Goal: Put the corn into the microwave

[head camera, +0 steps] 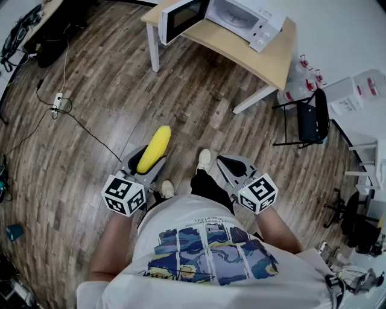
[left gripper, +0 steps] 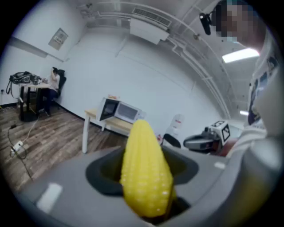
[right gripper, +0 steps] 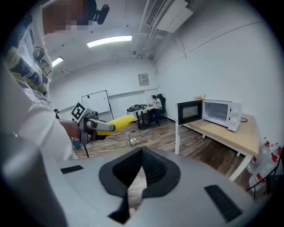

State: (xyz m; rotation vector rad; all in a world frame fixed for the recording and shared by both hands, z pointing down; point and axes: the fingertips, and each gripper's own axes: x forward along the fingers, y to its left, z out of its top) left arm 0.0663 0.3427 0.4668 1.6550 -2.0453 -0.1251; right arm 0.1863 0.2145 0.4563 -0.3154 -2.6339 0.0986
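Observation:
A yellow corn cob [head camera: 154, 148] sticks forward out of my left gripper [head camera: 143, 164], which is shut on its lower end; the left gripper view shows the corn [left gripper: 145, 170] filling the gap between the jaws. My right gripper [head camera: 230, 165] is shut with nothing in it, its pads [right gripper: 148, 168] meeting. The white microwave [head camera: 224, 18] stands on a wooden table [head camera: 274, 55] far ahead, its door [head camera: 181, 17] swung open. From the right gripper view the corn [right gripper: 116, 123], the left gripper [right gripper: 98, 126] and the microwave [right gripper: 212, 113] are all visible.
I stand on a wood floor [head camera: 108, 90]. A power strip and black cables [head camera: 59, 104] lie on the floor to the left. A black chair [head camera: 310, 119] and water jugs [head camera: 304, 75] sit right of the table. A person sits at a desk [left gripper: 31, 88] far left.

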